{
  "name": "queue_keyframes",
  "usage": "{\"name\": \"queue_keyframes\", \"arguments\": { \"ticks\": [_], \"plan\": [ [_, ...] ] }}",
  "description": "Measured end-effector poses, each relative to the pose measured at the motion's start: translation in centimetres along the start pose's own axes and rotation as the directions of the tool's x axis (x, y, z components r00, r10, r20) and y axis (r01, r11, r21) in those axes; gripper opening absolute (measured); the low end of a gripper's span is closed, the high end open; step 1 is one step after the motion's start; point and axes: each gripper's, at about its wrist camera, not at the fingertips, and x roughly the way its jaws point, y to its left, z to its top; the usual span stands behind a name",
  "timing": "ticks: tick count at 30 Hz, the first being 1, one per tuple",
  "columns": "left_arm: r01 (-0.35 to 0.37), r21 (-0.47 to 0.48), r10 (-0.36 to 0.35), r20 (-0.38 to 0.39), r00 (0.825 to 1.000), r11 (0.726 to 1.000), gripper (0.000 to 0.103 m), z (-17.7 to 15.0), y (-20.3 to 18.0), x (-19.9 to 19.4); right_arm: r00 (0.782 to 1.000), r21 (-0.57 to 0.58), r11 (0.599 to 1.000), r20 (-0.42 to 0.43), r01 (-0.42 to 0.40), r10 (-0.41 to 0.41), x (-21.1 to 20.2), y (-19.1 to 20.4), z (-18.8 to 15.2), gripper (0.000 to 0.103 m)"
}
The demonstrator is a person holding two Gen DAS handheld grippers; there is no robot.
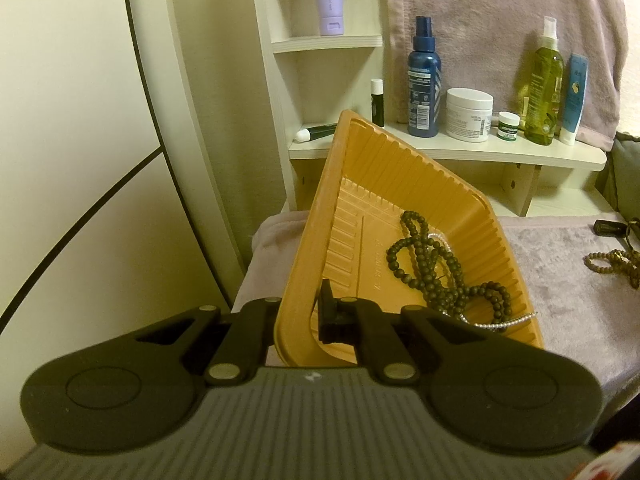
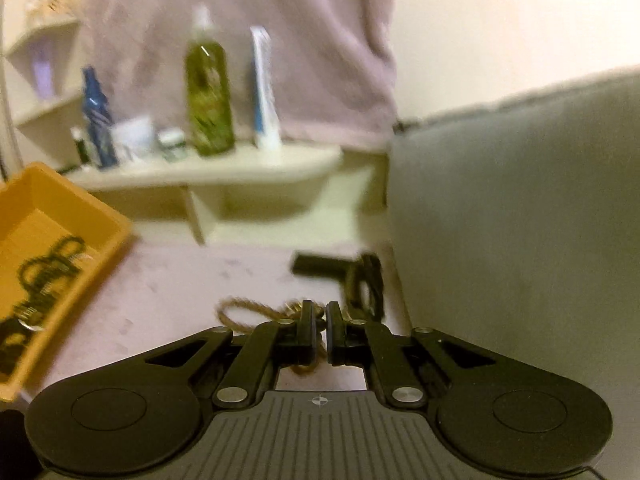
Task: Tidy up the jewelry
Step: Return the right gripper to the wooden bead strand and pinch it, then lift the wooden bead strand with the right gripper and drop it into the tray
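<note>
Left wrist view: left tongs (image 1: pixel 298 316) clamp the near wall of the tilted orange tray (image 1: pixel 320 216); dark bead necklace (image 1: pixel 436 268) lies inside.
Right wrist view: right tongs (image 2: pixel 320 334) pinched on tan bead necklace (image 2: pixel 256 312) over the pink cloth (image 2: pixel 168 292); tray at left edge.

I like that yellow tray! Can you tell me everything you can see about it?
The yellow tray looks like thin plastic, with ribbed walls and a flat rim. It is tipped up, one corner high. The left gripper is shut on its near rim. Inside lie a dark bead necklace and a small pearly strand. It sits over a pinkish cloth.
</note>
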Motion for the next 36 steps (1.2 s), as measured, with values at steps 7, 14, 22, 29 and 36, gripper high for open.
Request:
{"name": "queue_keyframes", "arguments": {
  "ticks": [7, 14, 22, 29, 36],
  "plan": [
    [0.004, 0.000, -0.004, 0.004, 1.000, 1.000, 0.005, 0.1, 0.0, -0.1, 0.993, -0.059, 0.997, 0.109, -0.040, 0.046, -3.3, 1.5, 4.3, 0.000],
    [0.009, -0.006, -0.009, 0.009, 1.000, 1.000, 0.005, 0.0, 0.0, -0.3, 0.995, -0.098, 0.994, 0.081, -0.050, 0.058, -2.8, 1.1, 4.7, 0.000],
    [0.007, -0.004, -0.007, 0.007, 1.000, 1.000, 0.005, 0.1, -0.1, -0.2, 0.995, -0.099, 0.994, -0.096, -0.044, 0.034, 1.1, -0.4, -0.9, 0.023],
    [0.002, -0.006, -0.002, 0.002, 1.000, 1.000, 0.005, 0.1, 0.0, -0.1, 0.986, -0.089, 0.996, -0.164, -0.026, 0.011, 4.0, -2.0, -3.7, 0.024],
    [-0.001, -0.005, 0.001, 0.001, 1.000, 1.000, 0.005, 0.1, -0.1, -0.1, 0.984, -0.063, 0.997, -0.177, -0.037, 0.025, 4.7, -1.9, -3.5, 0.006]
  ]
}}
